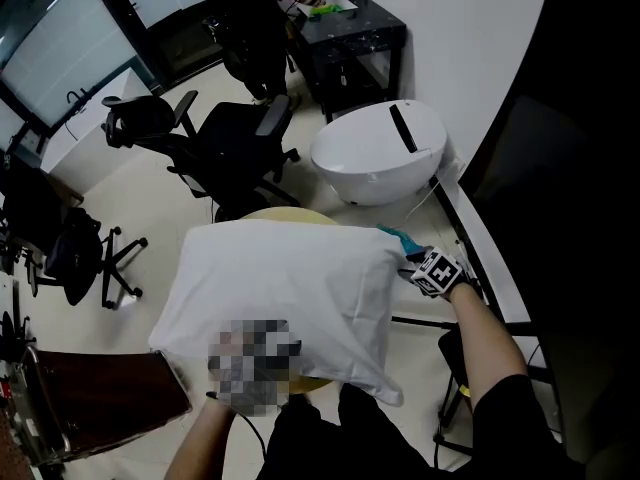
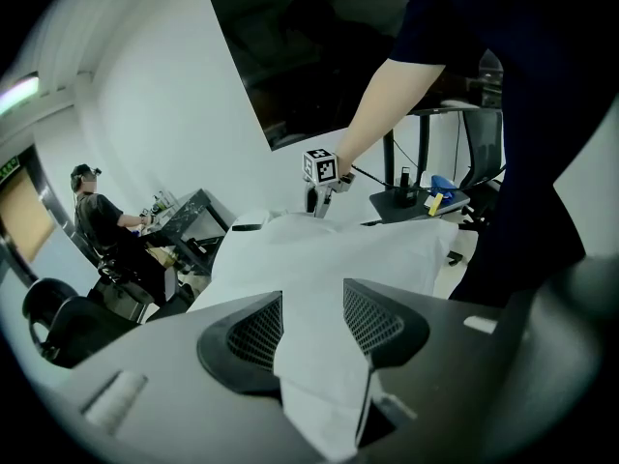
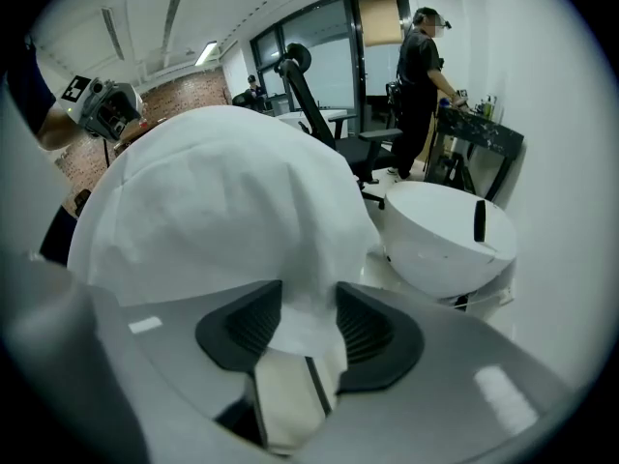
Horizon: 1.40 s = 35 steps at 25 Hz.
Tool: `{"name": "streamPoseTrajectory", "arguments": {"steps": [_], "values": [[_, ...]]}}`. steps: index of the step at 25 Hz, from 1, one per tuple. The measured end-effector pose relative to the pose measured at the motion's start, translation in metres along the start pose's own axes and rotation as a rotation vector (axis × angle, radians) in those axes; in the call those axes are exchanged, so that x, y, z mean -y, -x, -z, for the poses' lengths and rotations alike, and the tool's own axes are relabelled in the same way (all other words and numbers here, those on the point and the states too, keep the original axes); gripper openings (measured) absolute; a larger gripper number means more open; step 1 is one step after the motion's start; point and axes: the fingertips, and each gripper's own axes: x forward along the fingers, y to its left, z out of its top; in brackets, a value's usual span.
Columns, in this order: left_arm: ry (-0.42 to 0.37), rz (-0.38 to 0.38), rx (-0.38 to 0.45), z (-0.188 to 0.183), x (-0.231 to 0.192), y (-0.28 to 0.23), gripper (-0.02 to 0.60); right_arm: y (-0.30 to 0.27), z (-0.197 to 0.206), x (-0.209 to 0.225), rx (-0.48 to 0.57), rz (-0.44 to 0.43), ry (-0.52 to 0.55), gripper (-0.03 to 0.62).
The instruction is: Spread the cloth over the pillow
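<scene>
Office chairs [image 1: 235,148] fill the far floor. Left tongs [image 2: 311,329] and right tongs [image 3: 308,329] each clench the cloth [image 1: 285,288], stretched lengthwise left to right above a tan round thing [image 1: 290,212].

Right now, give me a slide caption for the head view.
Left gripper and right gripper each clamp the white cloth, holding it spread.

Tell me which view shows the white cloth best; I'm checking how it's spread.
Head view: the white cloth appears nearly whole, held at two sides. Each gripper view shows only the edge pinched in its own fingers and cloth stretching away.
</scene>
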Motion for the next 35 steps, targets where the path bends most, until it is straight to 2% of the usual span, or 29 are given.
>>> {"name": "streamPoseTrajectory", "arguments": {"steps": [2, 4, 6, 10, 19, 24, 28, 35], "values": [[0.006, -0.001, 0.003, -0.003, 0.000, -0.004, 0.187, -0.001, -0.001, 0.003, 0.008, 0.015, 0.004, 0.099], [0.005, -0.001, 0.003, -0.005, -0.001, -0.006, 0.187, 0.003, -0.002, 0.006, 0.011, 0.031, 0.017, 0.041], [0.004, 0.002, -0.002, -0.006, -0.001, -0.009, 0.187, 0.007, -0.003, 0.011, 0.004, 0.055, 0.043, 0.014], [0.005, 0.014, -0.013, -0.007, 0.002, -0.013, 0.187, 0.018, -0.010, 0.026, -0.012, 0.110, 0.088, 0.014], [0.004, 0.029, -0.042, -0.002, 0.005, -0.018, 0.187, 0.007, -0.009, 0.040, -0.114, 0.154, 0.197, 0.015], [0.020, 0.021, -0.048, 0.003, 0.003, -0.012, 0.187, -0.004, -0.007, 0.039, -0.113, 0.172, 0.148, 0.022], [0.026, 0.016, -0.053, 0.010, -0.001, -0.006, 0.187, -0.004, 0.004, 0.037, -0.129, 0.159, 0.049, 0.088], [0.036, -0.004, -0.036, 0.034, -0.011, 0.016, 0.187, 0.020, 0.006, 0.014, -0.087, 0.142, 0.010, 0.172]]}}
